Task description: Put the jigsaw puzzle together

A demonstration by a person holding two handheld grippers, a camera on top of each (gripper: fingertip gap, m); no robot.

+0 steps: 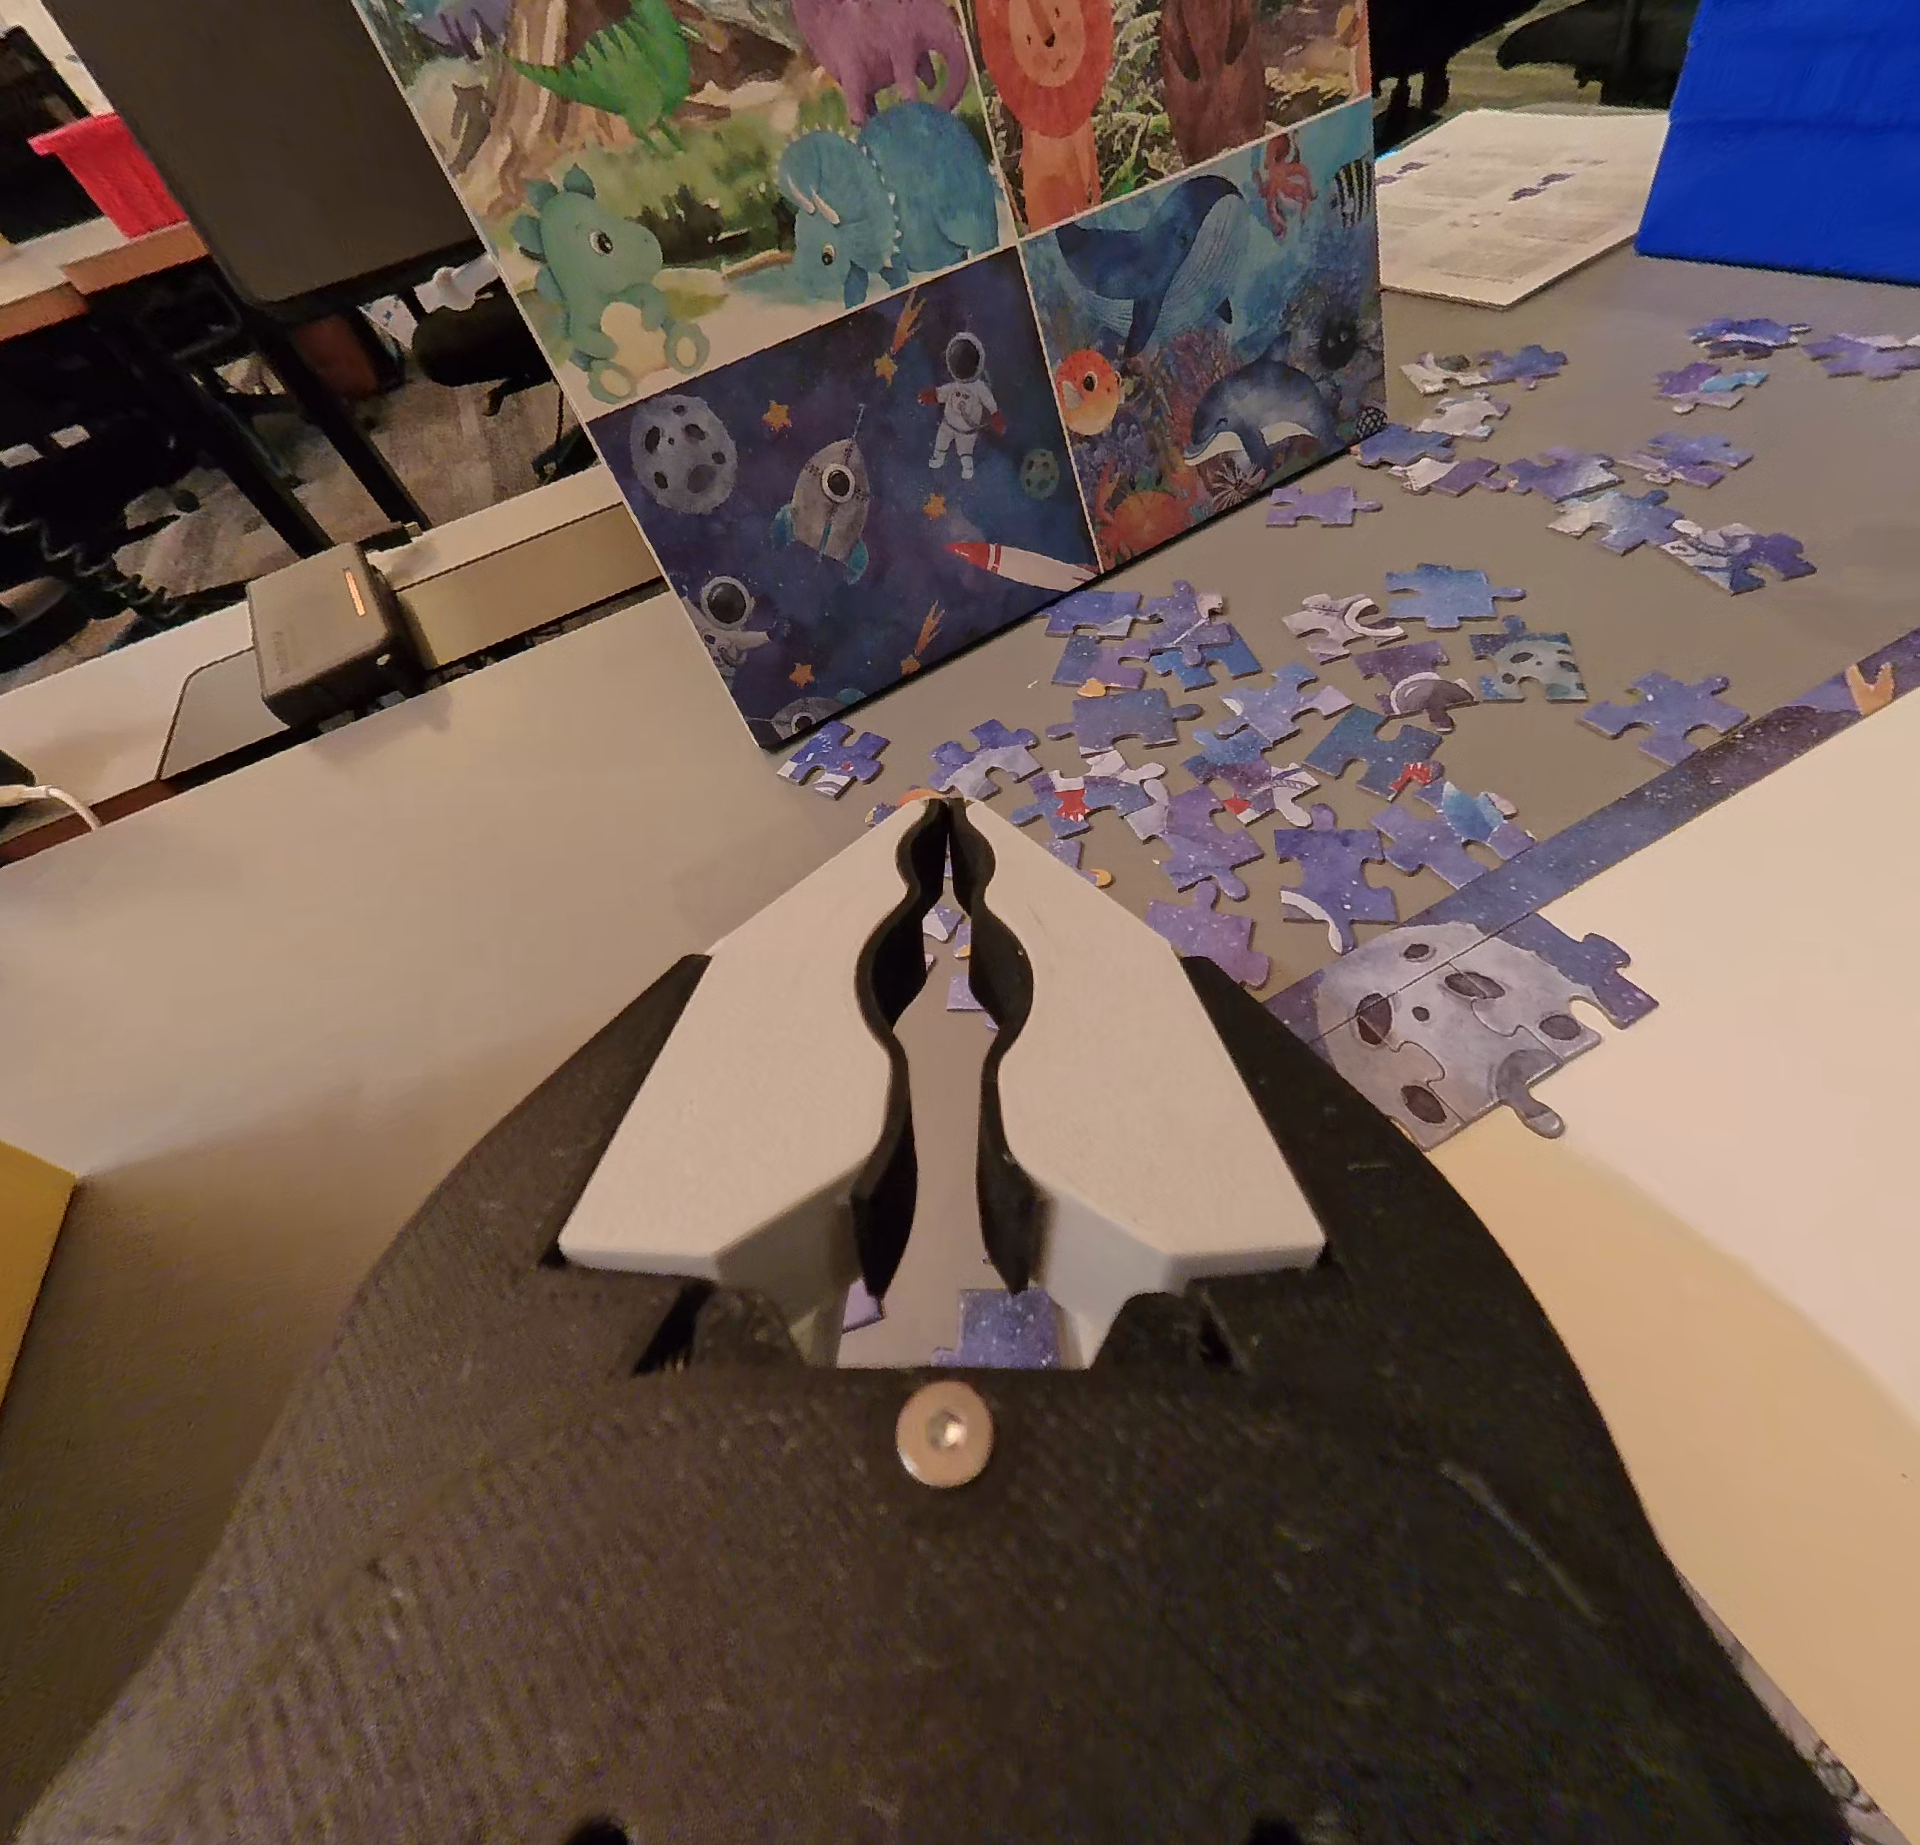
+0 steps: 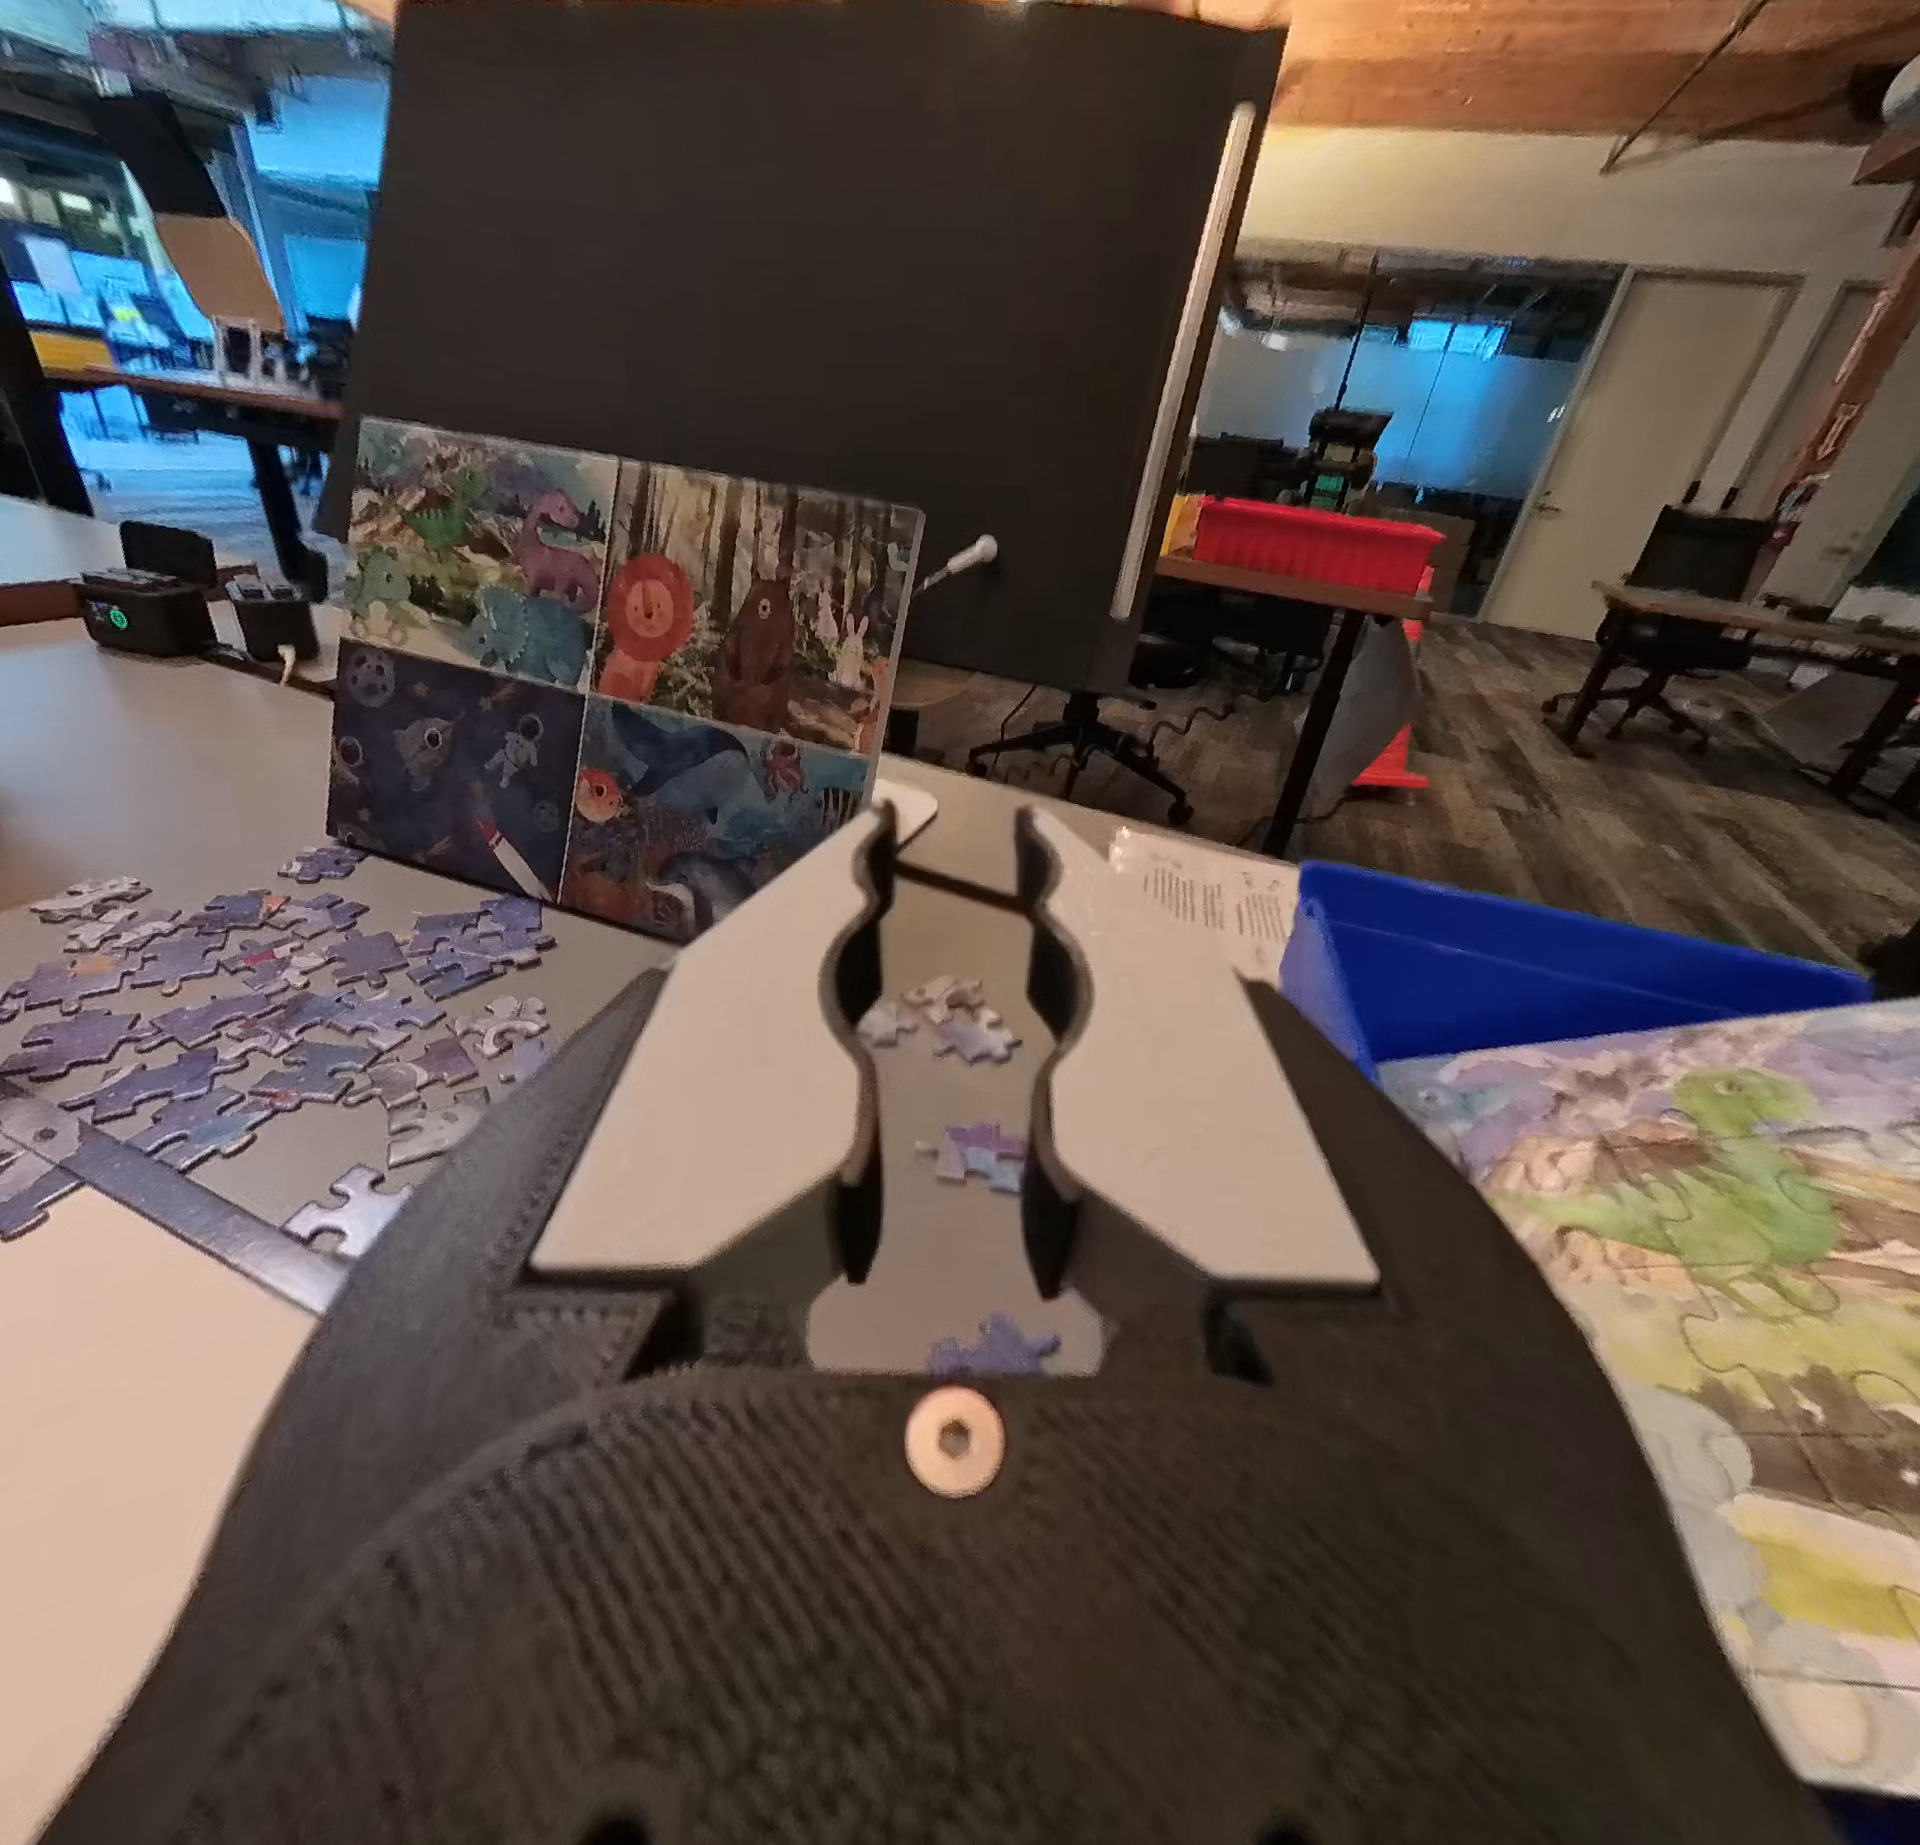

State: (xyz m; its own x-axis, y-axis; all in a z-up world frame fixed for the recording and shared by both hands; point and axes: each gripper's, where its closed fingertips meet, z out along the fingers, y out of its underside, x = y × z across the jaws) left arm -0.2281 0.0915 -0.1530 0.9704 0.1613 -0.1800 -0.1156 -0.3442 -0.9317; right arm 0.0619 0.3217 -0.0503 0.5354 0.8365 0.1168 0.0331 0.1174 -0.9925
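Grey-beige tabletop (image 1: 416, 943) in an open workshop room, strewn with loose flat cardboard jigsaw pieces (image 1: 1299, 746) printed in blue and purple space patterns; judged light, thin and stiff enough to keep shape, yet easily bent or scuffed at the tabs, and lying so flat that an edge or a protruding knob looks the only place to pinch. Left gripper (image 1: 943, 808): grey fingers with black pads drawn together at the tips, nothing visibly between them, hovering just short of the nearest pieces. Joined section of the same puzzle showing a cratered grey moon (image 1: 1455, 1026), just right of that gripper, resting on a cream board (image 1: 1714, 1068). Right gripper (image 2: 951, 839): fingers apart, bare, raised over a few pale scattered pieces (image 2: 945, 1016). Beyond: upright picture box with four animal and space scenes (image 1: 935, 341); blue plastic bin (image 2: 1558, 974); printed paper sheet (image 1: 1507, 206); finished dinosaur puzzle in green and yellow (image 2: 1714, 1276); black partition panel (image 2: 810, 289).
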